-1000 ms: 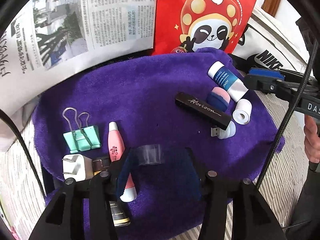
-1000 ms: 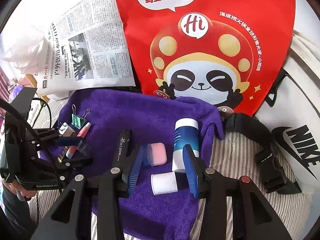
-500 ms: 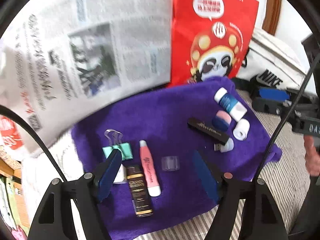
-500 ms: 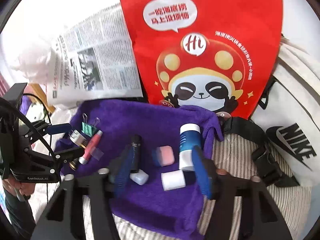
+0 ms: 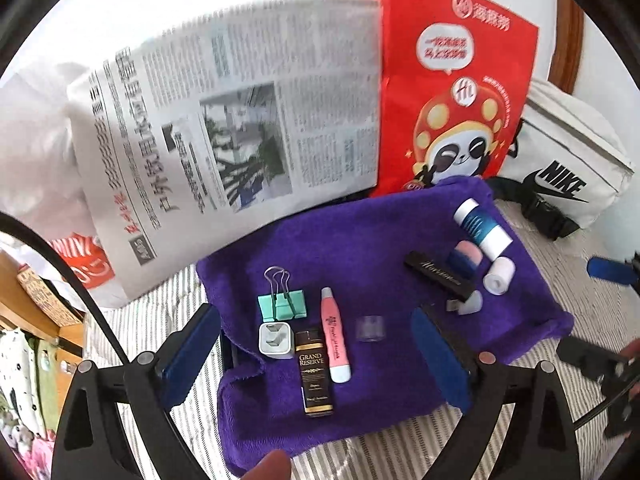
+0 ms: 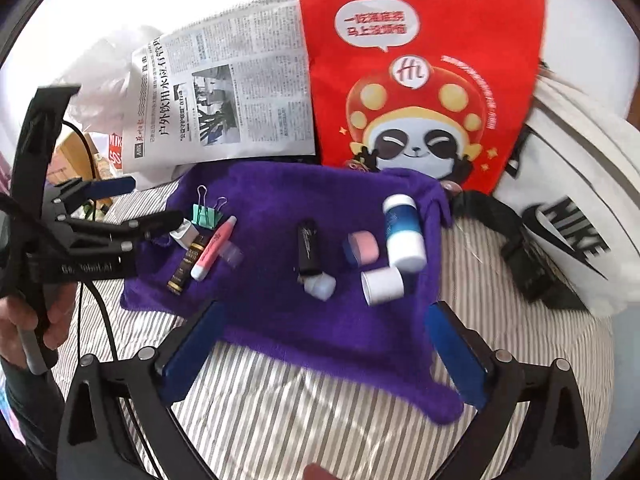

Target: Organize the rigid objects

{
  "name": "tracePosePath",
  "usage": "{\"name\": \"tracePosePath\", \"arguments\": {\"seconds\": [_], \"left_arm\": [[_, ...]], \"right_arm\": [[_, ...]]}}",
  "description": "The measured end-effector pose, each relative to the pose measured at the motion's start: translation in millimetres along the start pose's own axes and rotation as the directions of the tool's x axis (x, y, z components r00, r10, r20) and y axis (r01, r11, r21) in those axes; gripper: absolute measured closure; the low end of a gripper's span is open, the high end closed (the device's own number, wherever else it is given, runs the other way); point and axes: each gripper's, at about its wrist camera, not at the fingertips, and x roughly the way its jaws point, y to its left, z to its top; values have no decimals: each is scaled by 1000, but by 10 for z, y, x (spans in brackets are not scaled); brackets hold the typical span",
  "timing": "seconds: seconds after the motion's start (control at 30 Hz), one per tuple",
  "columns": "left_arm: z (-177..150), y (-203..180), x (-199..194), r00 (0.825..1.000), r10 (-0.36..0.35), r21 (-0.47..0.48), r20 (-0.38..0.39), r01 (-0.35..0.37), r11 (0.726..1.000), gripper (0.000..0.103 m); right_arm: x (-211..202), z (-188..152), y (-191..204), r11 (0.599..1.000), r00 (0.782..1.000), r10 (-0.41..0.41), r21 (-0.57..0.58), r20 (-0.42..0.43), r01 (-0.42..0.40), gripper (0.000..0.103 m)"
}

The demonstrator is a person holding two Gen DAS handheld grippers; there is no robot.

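Observation:
A purple towel [image 5: 360,240] [image 6: 280,320] carries two groups of small objects. On its left lie a green binder clip [image 5: 282,306], a white charger plug [image 5: 275,340], a black Grand Reserve box [image 5: 316,372], a pink tube [image 5: 335,340] and a clear cap [image 5: 370,328]. On its right lie a black USB stick [image 6: 308,250], a pink-blue case [image 6: 362,248], a blue-white bottle [image 6: 402,230] and a white cap [image 6: 382,286]. My left gripper [image 5: 316,354] is open and empty above the left group. My right gripper [image 6: 324,352] is open and empty over the towel's near edge.
A newspaper [image 5: 240,128], a red panda bag [image 6: 420,60] and a white Nike bag [image 6: 572,224] stand behind the towel. Striped bedding [image 6: 300,420] lies under it. Boxes and clutter [image 5: 36,300] sit off the left side.
Both grippers have pulled back and up from the towel and opened wider. The clear cap that the left gripper held now lies on the towel beside the pink tube.

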Motion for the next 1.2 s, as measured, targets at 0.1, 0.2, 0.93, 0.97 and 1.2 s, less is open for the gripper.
{"name": "tracePosePath", "arguments": {"seconds": [0.1,0.2,0.93,0.97,1.2], "left_arm": [[-26,-65,-217,999,31,-3,21,-31,1000,1],[-176,-129,-437,1000,16,-17,26,-15,1000,1],[-1405,-558,-1493,992,90,-197,90,-71,978,1],[-1428,-559,-1503,992,89,-199,87,-70,977,1],[-1512,-624,-1581,991,94,-200,91,-74,977,1]], "right_arm": [[-126,-119,-6,999,1000,-14,36,5,14,0],[-239,-261,-10,997,999,-51,59,-2,51,0],[-1146,-1062,126,987,993,-95,138,67,85,0],[-1161,-1090,124,986,993,-94,141,68,84,0],[-1246,-1222,142,984,989,-121,139,80,109,0]]}}
